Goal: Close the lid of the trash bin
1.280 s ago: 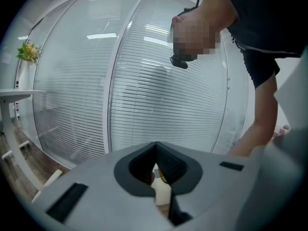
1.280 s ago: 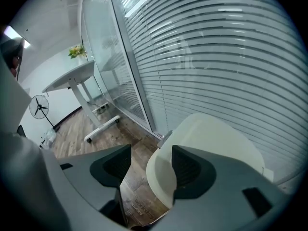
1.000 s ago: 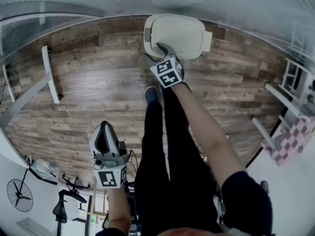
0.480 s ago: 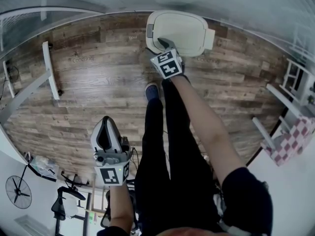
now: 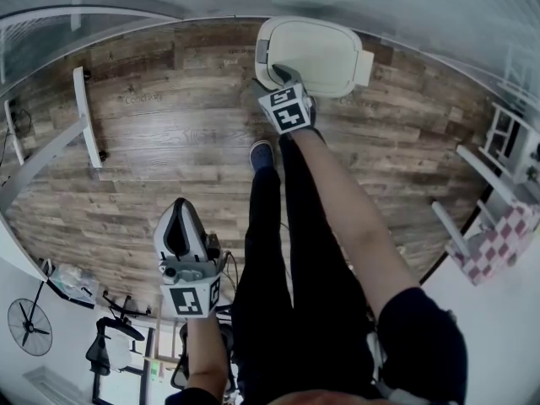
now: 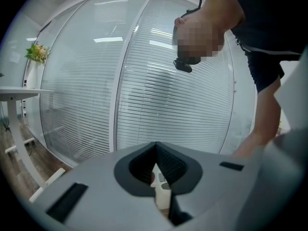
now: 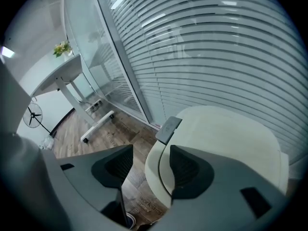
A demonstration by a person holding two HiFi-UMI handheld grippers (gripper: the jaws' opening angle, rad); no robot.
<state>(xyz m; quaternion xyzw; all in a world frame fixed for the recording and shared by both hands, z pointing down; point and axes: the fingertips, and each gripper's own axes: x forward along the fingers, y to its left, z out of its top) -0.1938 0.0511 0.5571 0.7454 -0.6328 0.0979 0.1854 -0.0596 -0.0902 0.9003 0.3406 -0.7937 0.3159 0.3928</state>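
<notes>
The cream trash bin [image 5: 316, 53] stands on the wood floor against the glass wall, its lid [image 7: 226, 138] lying flat and down. A grey latch tab [image 7: 168, 127] sits at the lid's left edge. My right gripper [image 5: 283, 76] points steeply down over the bin's front-left rim. Its jaws [image 7: 151, 160] stand wide and are closing: one is over the lid, the other over the floor, and the rim lies between them ungripped. My left gripper [image 5: 181, 213] hangs low at the left, far from the bin, jaws [image 6: 156, 150] together and holding nothing.
A white desk foot [image 5: 84, 116] lies on the floor at the left. White shelving [image 5: 506, 142] and a pink checked cloth [image 5: 498, 243] are at the right. The person's shoe [image 5: 262, 154] stands just before the bin. Blinds [image 7: 216, 47] run behind the glass.
The right gripper has edged a little further over the bin's front-left rim. The left gripper has stayed where it was.
</notes>
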